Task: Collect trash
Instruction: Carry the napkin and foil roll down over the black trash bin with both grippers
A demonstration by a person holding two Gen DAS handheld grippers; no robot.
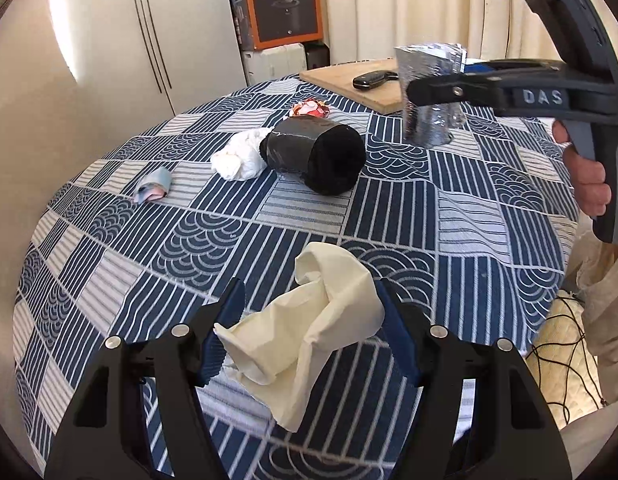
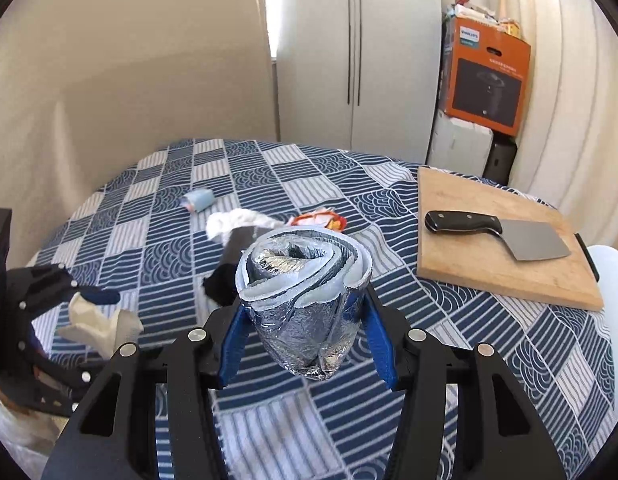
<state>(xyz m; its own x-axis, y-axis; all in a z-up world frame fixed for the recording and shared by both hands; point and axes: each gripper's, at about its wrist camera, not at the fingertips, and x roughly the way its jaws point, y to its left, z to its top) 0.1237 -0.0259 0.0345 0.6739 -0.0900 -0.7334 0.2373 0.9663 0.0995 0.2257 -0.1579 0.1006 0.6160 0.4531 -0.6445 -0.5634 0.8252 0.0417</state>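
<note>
Trash on the blue patterned tablecloth (image 1: 269, 224) is being gathered two pieces at once. My left gripper (image 1: 309, 332) pinches a crumpled cream tissue (image 1: 309, 328) between its blue pads, lifted at the near edge of the table. My right gripper (image 2: 305, 320) is clamped round a rolled silver foil pouch (image 2: 305, 292), gripped across its middle so the roll cannot spring open; it hangs clear of the cloth.

Left on the table toward the far side: a roll of black bags (image 1: 317, 156) lying on its side, a white wad of paper (image 1: 241, 156) touching it on the left, a red and orange snack wrapper (image 1: 311, 110) just beyond, and a small pale blue scrap (image 1: 153, 188) well apart to the left. I judge the black roll is there to supply a bag, though no open bag or bin shows in either view.

At the far right a wooden cutting board (image 2: 505, 264) carries a cleaver (image 2: 497, 232), kept apart from the litter and likely not to be collected.
</note>
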